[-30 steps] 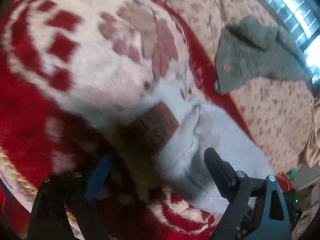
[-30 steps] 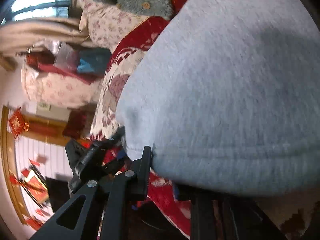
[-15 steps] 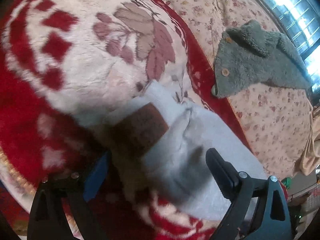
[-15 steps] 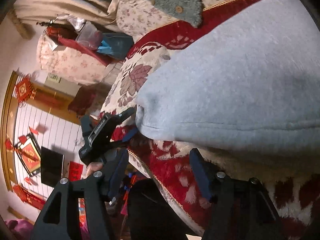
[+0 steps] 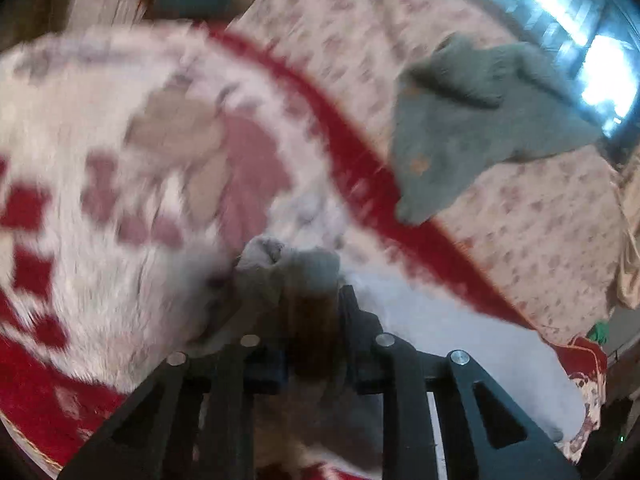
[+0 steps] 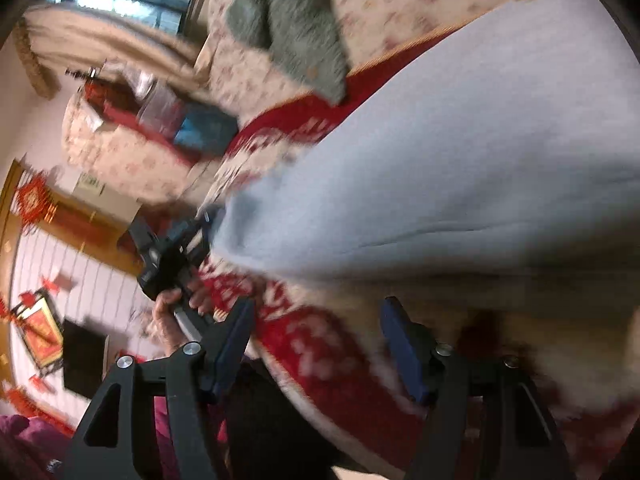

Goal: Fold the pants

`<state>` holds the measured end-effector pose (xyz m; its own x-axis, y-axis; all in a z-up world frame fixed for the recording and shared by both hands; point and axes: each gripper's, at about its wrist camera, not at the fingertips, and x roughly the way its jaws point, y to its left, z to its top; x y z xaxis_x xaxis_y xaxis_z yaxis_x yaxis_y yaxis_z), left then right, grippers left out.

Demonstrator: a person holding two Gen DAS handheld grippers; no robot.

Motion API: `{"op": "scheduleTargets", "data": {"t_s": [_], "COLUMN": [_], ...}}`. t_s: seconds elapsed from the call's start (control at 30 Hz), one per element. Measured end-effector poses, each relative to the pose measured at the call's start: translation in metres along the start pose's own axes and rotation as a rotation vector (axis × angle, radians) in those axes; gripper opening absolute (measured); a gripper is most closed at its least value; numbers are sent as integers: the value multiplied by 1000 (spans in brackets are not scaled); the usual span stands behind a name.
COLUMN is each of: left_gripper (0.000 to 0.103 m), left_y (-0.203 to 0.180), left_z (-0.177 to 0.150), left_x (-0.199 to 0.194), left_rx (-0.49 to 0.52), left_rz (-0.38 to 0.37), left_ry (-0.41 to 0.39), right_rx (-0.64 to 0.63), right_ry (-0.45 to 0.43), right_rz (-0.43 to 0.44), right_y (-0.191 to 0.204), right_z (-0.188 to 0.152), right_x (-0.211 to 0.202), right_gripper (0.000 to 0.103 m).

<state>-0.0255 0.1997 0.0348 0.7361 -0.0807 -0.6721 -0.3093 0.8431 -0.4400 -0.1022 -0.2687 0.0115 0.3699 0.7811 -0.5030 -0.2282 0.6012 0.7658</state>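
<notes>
The left tongs (image 5: 308, 300) are drawn tight on a bunched corner of the grey pants (image 5: 288, 264), where half a second ago they stood wide around that same corner with its brown label showing; the label is now swallowed between the closed fingers. This is judged to mean that the grasp for the next fold has been made at one end of the garment, and the heavy blur in the left wrist view suggests that the corner is already being moved. The right tongs (image 6: 316, 344) are held wide with nothing between them, as they were half a second ago, whereas a full second ago the fabric edge appeared to sit between their fingers; a release on that side is therefore inferred, so one fold is probably laid down and another is being begun. The right tongs are poised just short of the near hem of the pants (image 6: 460, 152), over the red and white blanket (image 6: 320, 336). In the right wrist view the left tongs (image 6: 212, 228) are seen at the far corner of the pants, gripped from below by the person's left hand (image 6: 172, 312). The pants lie spread on the blanket, and a grey-green fleece garment (image 5: 472, 120) lies well beyond the pants on the floral sheet (image 5: 540, 232).
</notes>
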Motion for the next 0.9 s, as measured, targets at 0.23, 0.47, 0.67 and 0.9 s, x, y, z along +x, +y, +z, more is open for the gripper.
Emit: {"op": "scheduleTargets", "data": {"t_s": [0.23, 0.47, 0.67, 0.9], "left_gripper": [94, 95, 95, 96], "left_y": [16, -76, -180, -270], "left_z": [-9, -37, -83, -150], "left_x": [-44, -64, -50, -21], "left_rx": [-91, 103, 315, 414], "left_rz": [53, -96, -260, -461], "left_ry": [-99, -68, 64, 287], "right_rx": [221, 449, 524, 529], "right_ry": [-264, -374, -476, -575], "right_rz": [-88, 38, 2, -169], "right_y": [-72, -124, -146, -166], "right_z": [17, 25, 31, 23], "right_x": [-115, -175, -219, -279], "right_gripper": [73, 72, 71, 73]}}
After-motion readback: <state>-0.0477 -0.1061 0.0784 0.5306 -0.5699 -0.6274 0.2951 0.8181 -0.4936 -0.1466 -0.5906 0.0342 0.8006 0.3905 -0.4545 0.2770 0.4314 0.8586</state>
